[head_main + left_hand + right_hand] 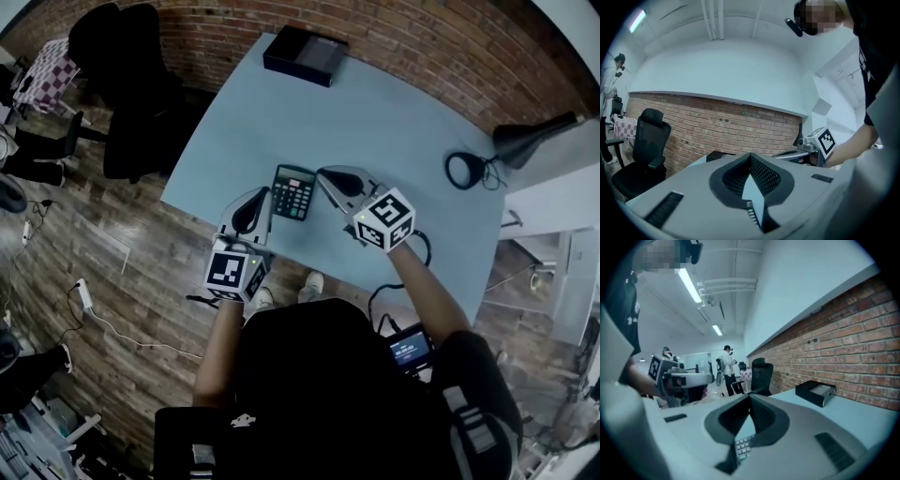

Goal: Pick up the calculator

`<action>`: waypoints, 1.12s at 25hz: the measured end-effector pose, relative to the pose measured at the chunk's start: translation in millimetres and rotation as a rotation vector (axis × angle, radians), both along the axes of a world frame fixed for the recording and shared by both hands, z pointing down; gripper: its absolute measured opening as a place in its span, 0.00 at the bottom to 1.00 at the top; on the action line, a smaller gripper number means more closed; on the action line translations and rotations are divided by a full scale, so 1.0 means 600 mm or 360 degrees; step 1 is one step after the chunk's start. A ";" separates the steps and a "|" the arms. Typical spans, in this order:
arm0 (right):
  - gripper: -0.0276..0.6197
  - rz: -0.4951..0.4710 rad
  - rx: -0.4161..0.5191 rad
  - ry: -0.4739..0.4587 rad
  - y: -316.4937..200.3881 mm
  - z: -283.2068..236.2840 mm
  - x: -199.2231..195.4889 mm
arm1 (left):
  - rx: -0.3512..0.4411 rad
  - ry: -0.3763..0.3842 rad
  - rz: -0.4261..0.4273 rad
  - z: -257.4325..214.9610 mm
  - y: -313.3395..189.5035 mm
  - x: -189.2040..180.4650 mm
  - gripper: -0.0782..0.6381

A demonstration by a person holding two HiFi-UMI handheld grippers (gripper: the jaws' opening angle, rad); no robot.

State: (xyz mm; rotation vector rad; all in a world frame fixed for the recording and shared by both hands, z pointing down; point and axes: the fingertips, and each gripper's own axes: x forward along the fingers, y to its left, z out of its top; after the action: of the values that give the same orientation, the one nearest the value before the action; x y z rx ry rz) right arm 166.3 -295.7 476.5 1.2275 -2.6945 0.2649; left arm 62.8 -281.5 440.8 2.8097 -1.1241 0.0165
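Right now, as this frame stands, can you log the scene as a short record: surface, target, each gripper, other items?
surface: table, light blue
calculator: lying flat on the table between the two grippers, not lifted
left gripper: jaws together, nothing held, at the calculator's left side
right gripper: jaws together, nothing held, at the calculator's right side
contact with calculator: cannot tell for either gripper
other items: black box at the table's far edge; desk lamp at the right

The right tongs (pixel 750 399) hide all but a few keys of the dark rectangular calculator (pixel 742 447); their print is too small to read.
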 end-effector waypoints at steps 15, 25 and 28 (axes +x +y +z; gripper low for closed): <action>0.10 -0.0149 -0.0507 0.0091 -0.096 0.216 0.026 | -0.0067 -0.0093 -0.0220 0.045 -0.013 -0.006 0.12; 0.37 -0.0202 -0.0841 0.0070 -0.135 0.340 0.010 | -0.0154 -0.0132 -0.0263 0.082 -0.005 -0.007 0.12; 0.40 -0.0229 -0.0919 0.0087 -0.138 0.372 0.001 | -0.0168 -0.0142 -0.0268 0.089 -0.003 -0.007 0.12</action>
State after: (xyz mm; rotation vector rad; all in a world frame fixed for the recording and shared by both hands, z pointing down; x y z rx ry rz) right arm 167.2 -378.6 699.8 0.8471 -2.3814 0.8940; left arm 58.3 -283.3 494.1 2.6375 -1.3344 0.1827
